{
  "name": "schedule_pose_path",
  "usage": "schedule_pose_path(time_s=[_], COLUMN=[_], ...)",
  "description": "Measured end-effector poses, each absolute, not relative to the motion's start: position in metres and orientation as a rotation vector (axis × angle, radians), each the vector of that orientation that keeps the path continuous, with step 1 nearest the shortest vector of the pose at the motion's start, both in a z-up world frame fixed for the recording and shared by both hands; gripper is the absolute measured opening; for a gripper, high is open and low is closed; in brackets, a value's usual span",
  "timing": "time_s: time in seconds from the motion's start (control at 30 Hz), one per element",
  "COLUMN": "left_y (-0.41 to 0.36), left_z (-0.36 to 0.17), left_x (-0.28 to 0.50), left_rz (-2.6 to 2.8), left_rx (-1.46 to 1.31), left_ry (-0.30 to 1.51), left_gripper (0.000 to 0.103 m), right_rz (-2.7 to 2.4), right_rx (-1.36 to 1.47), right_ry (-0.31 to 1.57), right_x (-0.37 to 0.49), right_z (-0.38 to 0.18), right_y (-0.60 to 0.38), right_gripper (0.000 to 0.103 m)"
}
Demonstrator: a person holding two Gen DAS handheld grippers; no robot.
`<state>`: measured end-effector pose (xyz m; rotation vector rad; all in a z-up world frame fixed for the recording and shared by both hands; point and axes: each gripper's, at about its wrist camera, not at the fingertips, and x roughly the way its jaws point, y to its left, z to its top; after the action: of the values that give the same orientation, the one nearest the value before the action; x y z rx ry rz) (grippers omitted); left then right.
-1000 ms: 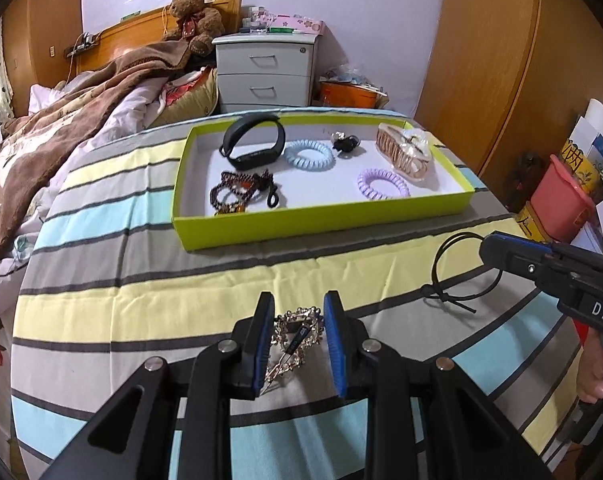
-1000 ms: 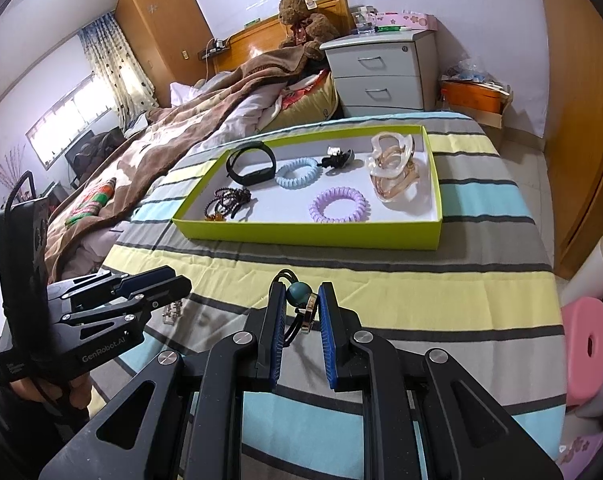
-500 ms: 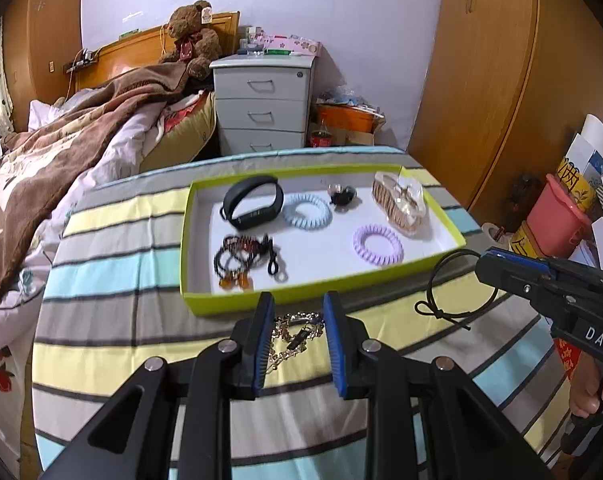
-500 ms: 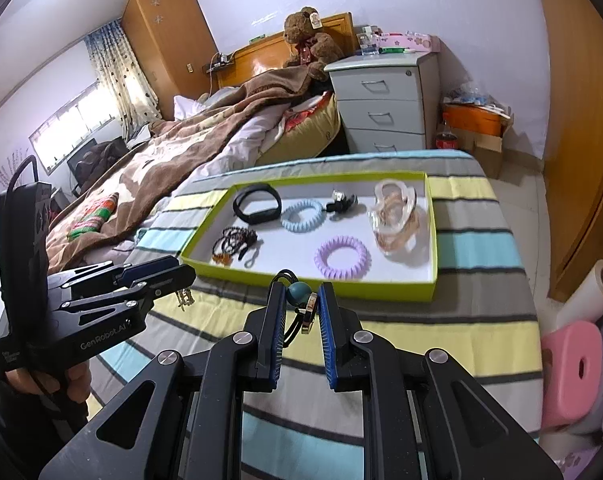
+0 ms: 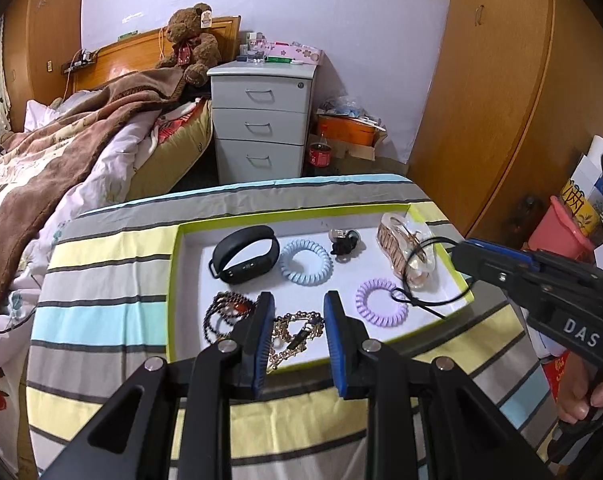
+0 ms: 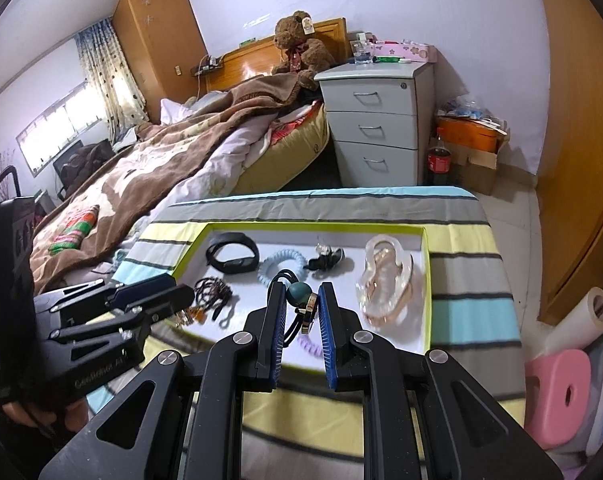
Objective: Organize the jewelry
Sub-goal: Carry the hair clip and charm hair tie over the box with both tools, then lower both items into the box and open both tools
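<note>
A lime-green tray (image 5: 172,280) with a white floor sits on the striped table. It holds a black wristband (image 5: 245,254), a blue coil hair tie (image 5: 306,257), a purple coil tie (image 5: 381,302), dark bead bracelets (image 5: 225,312), a small black clip (image 5: 343,245) and a clear pink claw clip (image 5: 401,246). My left gripper (image 5: 297,332) is shut on a gold chain piece (image 5: 295,334), held above the tray's near side. My right gripper (image 6: 299,304) is shut on a black hair tie with a teal bead (image 6: 299,293), held over the tray; its cord loop (image 5: 421,276) hangs from the fingers in the left wrist view.
A bed with a brown blanket (image 5: 61,152) lies to the left. A grey drawer unit (image 5: 261,124) stands behind the table, wooden wardrobes (image 5: 501,80) to the right. A pink bucket (image 5: 557,236) and pink stool (image 6: 557,396) sit by the table's right side.
Both grippers have lifted off the tablecloth and moved forward over the tray, each carrying its piece. The tray now lies under the fingertips instead of far ahead.
</note>
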<state>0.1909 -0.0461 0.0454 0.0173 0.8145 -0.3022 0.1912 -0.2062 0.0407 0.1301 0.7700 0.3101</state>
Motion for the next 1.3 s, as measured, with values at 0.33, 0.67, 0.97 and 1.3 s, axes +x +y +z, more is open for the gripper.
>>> schedule_pose_path(time_s=[0.33, 0.67, 0.97, 1.3], left_y=[-0.06, -0.067, -0.072, -0.07], left_z=[0.02, -0.003, -0.012, -0.015], left_x=[0.214, 0.233, 0.239, 0.241], left_rz=[-0.315, -0.306, -0.311, -0.302], left_rx=[0.015, 0.026, 0.032, 0.026], left_ry=[0.865, 0.917, 0.938, 0.955], left_gripper=[0.026, 0.027, 0.027, 0.027], right_rz=[0.297, 0.286, 0.267, 0.262], right_rx=[0.102, 0.026, -0.034, -0.074], right_ry=[0.858, 0.928, 0.936, 0.934], right_x=[0.234, 0.255, 0.262, 0.263], right_z=[0.014, -0.009, -0.015, -0.013], right_y=[-0.199, -0.192, -0.186, -0.181], right_gripper=[0.017, 0.017, 0.017, 0.017])
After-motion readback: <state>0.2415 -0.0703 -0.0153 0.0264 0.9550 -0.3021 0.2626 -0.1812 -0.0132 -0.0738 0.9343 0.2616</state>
